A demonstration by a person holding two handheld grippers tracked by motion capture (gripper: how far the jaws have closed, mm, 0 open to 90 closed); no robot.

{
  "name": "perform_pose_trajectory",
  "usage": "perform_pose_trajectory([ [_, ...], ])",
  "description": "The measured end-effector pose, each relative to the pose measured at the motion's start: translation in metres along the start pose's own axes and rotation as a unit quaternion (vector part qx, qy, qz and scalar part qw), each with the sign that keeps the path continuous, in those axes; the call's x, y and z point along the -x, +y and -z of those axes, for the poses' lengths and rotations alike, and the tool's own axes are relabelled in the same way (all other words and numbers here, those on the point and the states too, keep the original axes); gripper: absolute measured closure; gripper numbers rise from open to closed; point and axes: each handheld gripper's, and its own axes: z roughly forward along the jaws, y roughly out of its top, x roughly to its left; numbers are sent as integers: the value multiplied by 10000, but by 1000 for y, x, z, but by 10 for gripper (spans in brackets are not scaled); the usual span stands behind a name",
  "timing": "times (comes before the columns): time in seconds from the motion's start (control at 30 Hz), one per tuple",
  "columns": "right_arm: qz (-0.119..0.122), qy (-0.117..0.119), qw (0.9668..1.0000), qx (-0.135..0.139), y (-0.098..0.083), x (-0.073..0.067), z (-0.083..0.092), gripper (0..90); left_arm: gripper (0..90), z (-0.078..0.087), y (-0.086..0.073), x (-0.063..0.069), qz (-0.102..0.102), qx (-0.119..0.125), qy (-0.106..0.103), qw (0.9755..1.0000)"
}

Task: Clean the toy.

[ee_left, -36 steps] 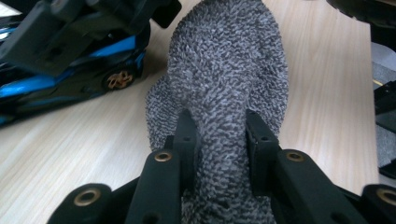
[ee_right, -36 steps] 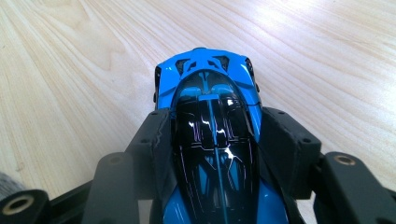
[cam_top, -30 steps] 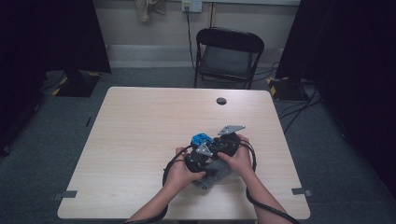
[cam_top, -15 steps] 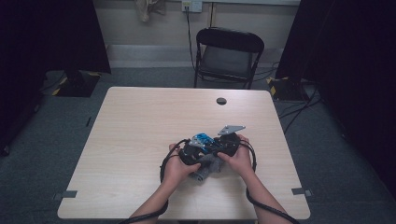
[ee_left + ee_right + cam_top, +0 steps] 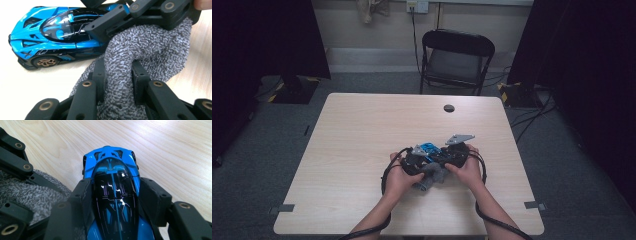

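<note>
A blue and black toy car (image 5: 50, 37) rests on the wooden table (image 5: 362, 130), front of middle. My right gripper (image 5: 112, 192) is shut on the car (image 5: 110, 165), its jaws pressing both sides of the cabin. My left gripper (image 5: 117, 72) is shut on a fold of a grey knitted sock (image 5: 155, 47), which lies bunched right beside the car. In the high view both hands hold the left gripper (image 5: 414, 161) and the right gripper (image 5: 457, 152) close together, with the car (image 5: 428, 148) between them and the sock (image 5: 432, 176) below it.
A round black cap (image 5: 448, 108) sits in the table near its far edge. A black folding chair (image 5: 456, 60) stands behind the table. Cables trail from both grippers over the front edge. Dark curtains flank the room.
The left hand has shifted a little with the sock, which now lies more bunched against the car. The right gripper and the car have stayed put.
</note>
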Motion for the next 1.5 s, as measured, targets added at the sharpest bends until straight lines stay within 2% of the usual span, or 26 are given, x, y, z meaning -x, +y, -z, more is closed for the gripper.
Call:
perform_pose_trajectory([
  [0.3,5,3,10000,28,-1,0,0,444,706,7,-4,-11,111,16,125,9999],
  [0.43,-4,4,10000,13,0,0,0,444,706,12,-4,-18,160,-53,239,9996],
  [0.63,-3,4,10000,18,-1,0,0,444,707,18,-6,-29,250,-14,441,9987],
  [0.7,0,1,10000,14,0,0,0,444,707,21,-7,-35,351,32,525,9980],
  [1.07,5,-4,10000,10,0,0,0,444,706,23,-2,-50,503,-30,543,9973],
  [1.13,11,-5,10000,14,0,0,0,444,706,23,-3,-52,568,9,536,9969],
  [1.5,18,4,10000,19,-1,0,0,444,706,26,-3,-56,643,5,632,9959],
])
